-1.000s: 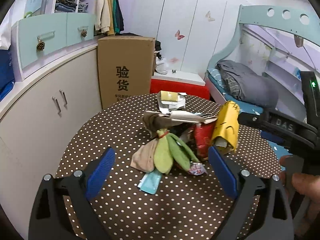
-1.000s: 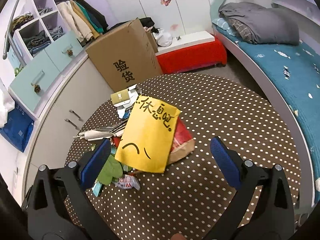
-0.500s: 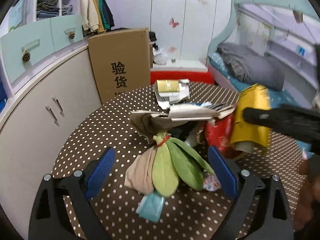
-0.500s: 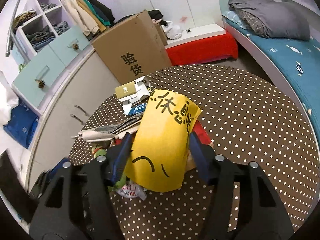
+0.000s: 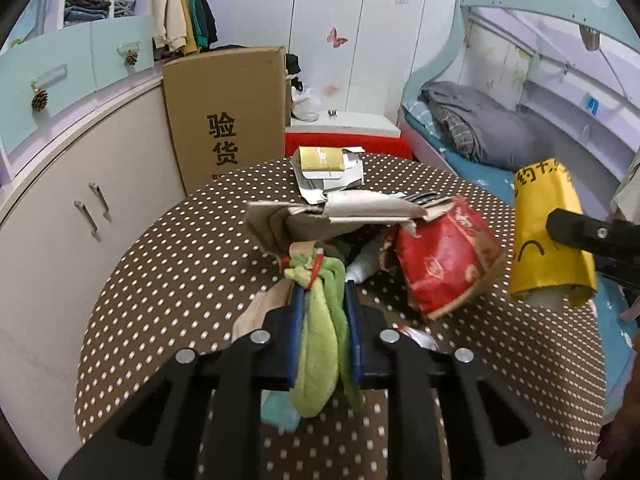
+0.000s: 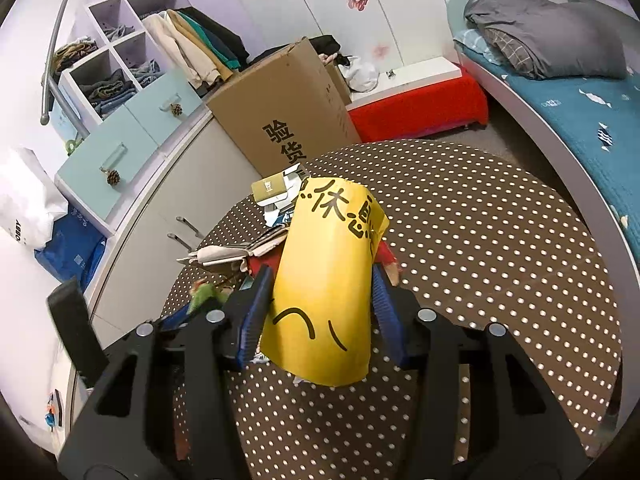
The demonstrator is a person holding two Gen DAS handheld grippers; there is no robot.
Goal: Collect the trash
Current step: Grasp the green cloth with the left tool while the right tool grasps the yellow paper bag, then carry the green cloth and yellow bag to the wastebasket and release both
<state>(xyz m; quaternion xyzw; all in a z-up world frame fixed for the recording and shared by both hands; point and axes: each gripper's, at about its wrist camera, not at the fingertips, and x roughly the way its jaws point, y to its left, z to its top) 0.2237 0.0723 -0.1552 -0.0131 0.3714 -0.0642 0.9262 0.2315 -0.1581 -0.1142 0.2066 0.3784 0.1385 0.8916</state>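
Clamping jaws: left gripper (image 5: 322, 322) on green cloth (image 5: 320, 344), right gripper (image 6: 320, 312) on yellow bag (image 6: 328, 292).

two hand-held grippers (image 5: 322, 312) (image 6: 320, 292), one yellow bag (image 6: 326, 280), perhaps one red bag (image 5: 440, 256)

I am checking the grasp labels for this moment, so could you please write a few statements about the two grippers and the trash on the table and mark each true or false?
1. The left gripper is shut on the green leaf bundle. True.
2. The right gripper is open and holds nothing. False: it is shut on the yellow bag.
3. The red bag lies on the dotted table. True.
4. The cardboard box stands on the table. False: it stands behind it.
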